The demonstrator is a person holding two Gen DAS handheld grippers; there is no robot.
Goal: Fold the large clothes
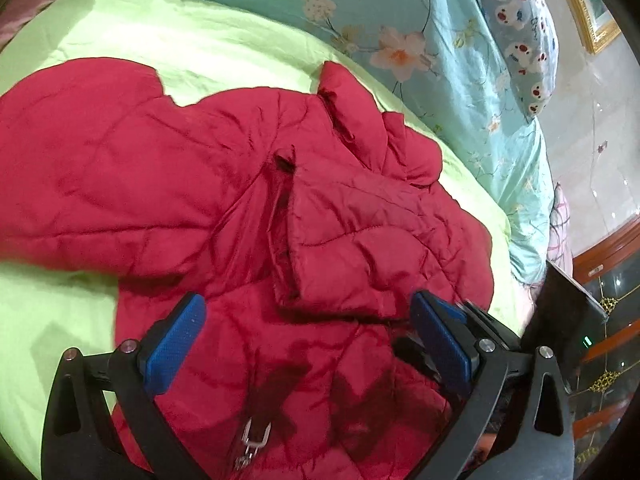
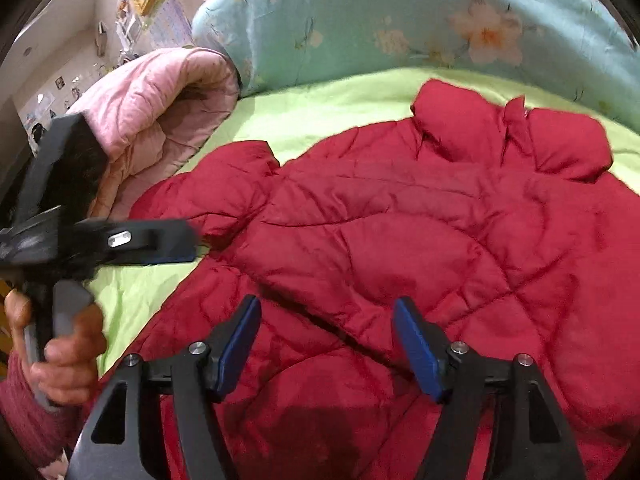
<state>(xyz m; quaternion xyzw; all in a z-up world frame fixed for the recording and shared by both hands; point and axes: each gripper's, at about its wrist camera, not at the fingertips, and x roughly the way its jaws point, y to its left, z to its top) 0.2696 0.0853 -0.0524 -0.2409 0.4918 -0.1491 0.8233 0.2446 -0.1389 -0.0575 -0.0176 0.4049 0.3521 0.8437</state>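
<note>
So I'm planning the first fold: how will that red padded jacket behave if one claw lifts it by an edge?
The red padded jacket is quilted and rumpled, so it will probably droop, not hold flat. Its puffy panels suggest it is light for its bulk. The shiny shell may slip on the green sheet.

Both views are evenly and fairly brightly lit, with soft indoor light from above; colours look saturated. The lime sheet [image 1: 192,44] glares almost to white near its far edge in the left wrist view. Dark, soft shadows of the tools fall on the near part of the red jacket [image 1: 224,184] in both views. Fisheye bending curves the bed's edges and the gilt picture frame [image 1: 580,8], and black vignetting fills the corners. Motion blur smears the left gripper [image 2: 168,240] as the right wrist view shows it, and softens the jacket's near left edge. Detail is mildly soft throughout.
</note>
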